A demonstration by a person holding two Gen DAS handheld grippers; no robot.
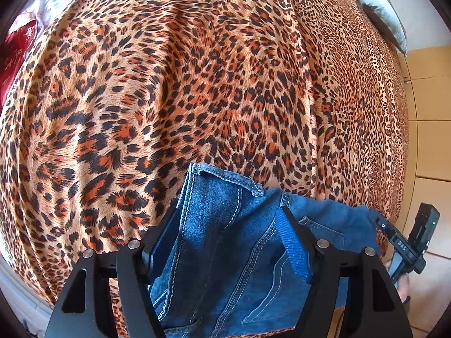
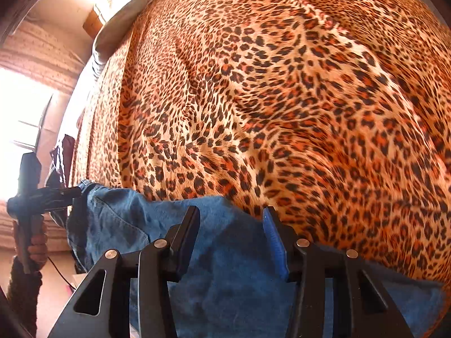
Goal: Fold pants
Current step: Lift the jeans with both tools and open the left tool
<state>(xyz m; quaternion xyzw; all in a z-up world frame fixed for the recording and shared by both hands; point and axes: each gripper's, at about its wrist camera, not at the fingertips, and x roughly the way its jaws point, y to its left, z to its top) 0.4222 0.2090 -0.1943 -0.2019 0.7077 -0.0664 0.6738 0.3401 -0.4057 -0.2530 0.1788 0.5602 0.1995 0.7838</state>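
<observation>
A pair of blue denim pants [image 1: 225, 239] hangs bunched at the near edge of a bed covered in a leopard-print bedspread [image 1: 169, 84]. The left gripper [image 1: 229, 214] has a thick fold of the denim filling the space between its two fingers, hem and stitched seams sticking out just past the tips; the fingers sit fairly wide apart, packed with cloth. Off to its right side the pants stretch across to the right gripper [image 1: 400, 242], where the fabric meets its tip.

From the right wrist, the right gripper [image 2: 231, 214] has its fingers spread well apart, with denim [image 2: 225, 267] lying between and under them; whether the pads actually press the cloth is hard to tell from this angle. Ahead of the fingers lies only patterned bedspread [image 2: 282, 98]. Far to its left, the left gripper [image 2: 73, 190] meets the pants' other end, a hand [image 2: 36, 246] wrapped round its handle. A grey pillow [image 1: 375, 2] lies at the far end of the bed.
</observation>
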